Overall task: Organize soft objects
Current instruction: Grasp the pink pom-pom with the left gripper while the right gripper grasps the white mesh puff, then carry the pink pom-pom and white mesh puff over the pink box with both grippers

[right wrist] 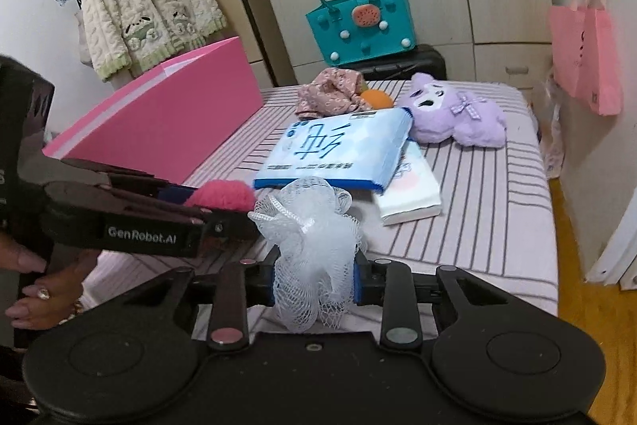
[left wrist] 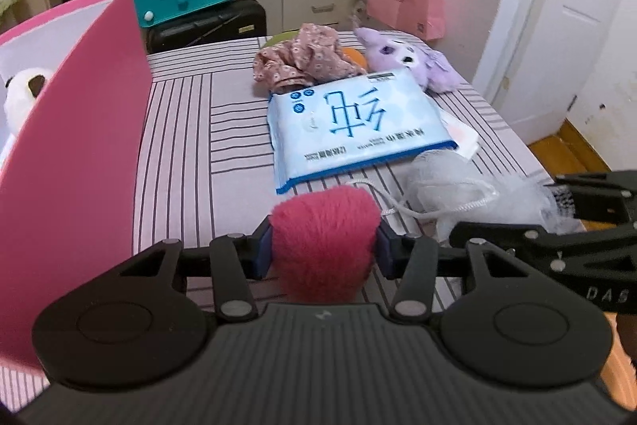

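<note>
My left gripper (left wrist: 323, 245) is shut on a fluffy pink pompom (left wrist: 324, 239), its blue pads pressing both sides; the pompom (right wrist: 221, 194) also shows in the right wrist view. My right gripper (right wrist: 314, 277) is shut on a white mesh bath sponge (right wrist: 308, 226), seen as a pale mesh (left wrist: 458, 194) in the left wrist view. Both hang low over the striped bed (left wrist: 191, 154). A pink box (left wrist: 71, 146) stands at the left with a white plush (left wrist: 24, 94) inside. Farther back lie a blue wipes pack (left wrist: 358, 122), a purple plush (right wrist: 454, 112) and a floral cloth (right wrist: 334, 90).
A white tissue pack (right wrist: 410, 194) lies under the wipes pack, and an orange item (right wrist: 376, 98) sits by the floral cloth. Beyond the bed are a teal bag (right wrist: 358, 22) on a black suitcase (right wrist: 410, 64), a pink bag (right wrist: 585, 58) and wardrobes. A person's hand (right wrist: 43, 289) holds the left gripper.
</note>
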`<state>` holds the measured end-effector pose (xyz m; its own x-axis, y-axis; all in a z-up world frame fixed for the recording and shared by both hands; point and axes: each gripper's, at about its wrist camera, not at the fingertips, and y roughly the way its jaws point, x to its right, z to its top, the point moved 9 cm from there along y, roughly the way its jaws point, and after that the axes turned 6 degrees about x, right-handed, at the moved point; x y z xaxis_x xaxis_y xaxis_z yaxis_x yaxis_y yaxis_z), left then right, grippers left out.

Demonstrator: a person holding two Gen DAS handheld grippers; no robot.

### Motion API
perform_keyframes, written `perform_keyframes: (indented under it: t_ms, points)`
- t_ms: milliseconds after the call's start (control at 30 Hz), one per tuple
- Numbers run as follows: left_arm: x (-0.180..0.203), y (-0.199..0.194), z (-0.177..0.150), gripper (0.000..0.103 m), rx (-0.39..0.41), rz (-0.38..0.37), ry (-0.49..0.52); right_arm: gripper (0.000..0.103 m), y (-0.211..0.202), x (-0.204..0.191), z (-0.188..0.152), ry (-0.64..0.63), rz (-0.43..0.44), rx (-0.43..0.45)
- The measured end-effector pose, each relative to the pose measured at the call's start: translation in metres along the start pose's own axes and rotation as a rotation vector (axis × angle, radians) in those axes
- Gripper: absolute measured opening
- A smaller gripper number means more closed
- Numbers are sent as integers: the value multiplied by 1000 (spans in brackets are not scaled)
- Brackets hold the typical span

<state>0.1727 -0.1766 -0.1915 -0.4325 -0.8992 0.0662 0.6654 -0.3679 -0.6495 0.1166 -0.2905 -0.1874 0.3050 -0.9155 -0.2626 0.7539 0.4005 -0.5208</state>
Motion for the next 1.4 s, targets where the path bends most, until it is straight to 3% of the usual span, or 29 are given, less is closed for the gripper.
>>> perform_keyframes:
  t_ms: [367,500,700,1133,1400]
  points:
    - [7,-40,-8,48,-59,-55,84,37,-19,-22,2,41,56,-70]
    - [-3,-59,-10,48,-53,-33,128,37,-27,-31,4,36,66,-100]
    - [-21,-83,-12,48,-81,-61,151,37,-37,-49,9,45,106,-136]
    - [-34,-141,-19,48,-153,-177,133,37,-34,-108,21,16,203,-265]
    - [-55,-174,-14,48,-176,-185,88,37,-38,-146,38,2,279,-319]
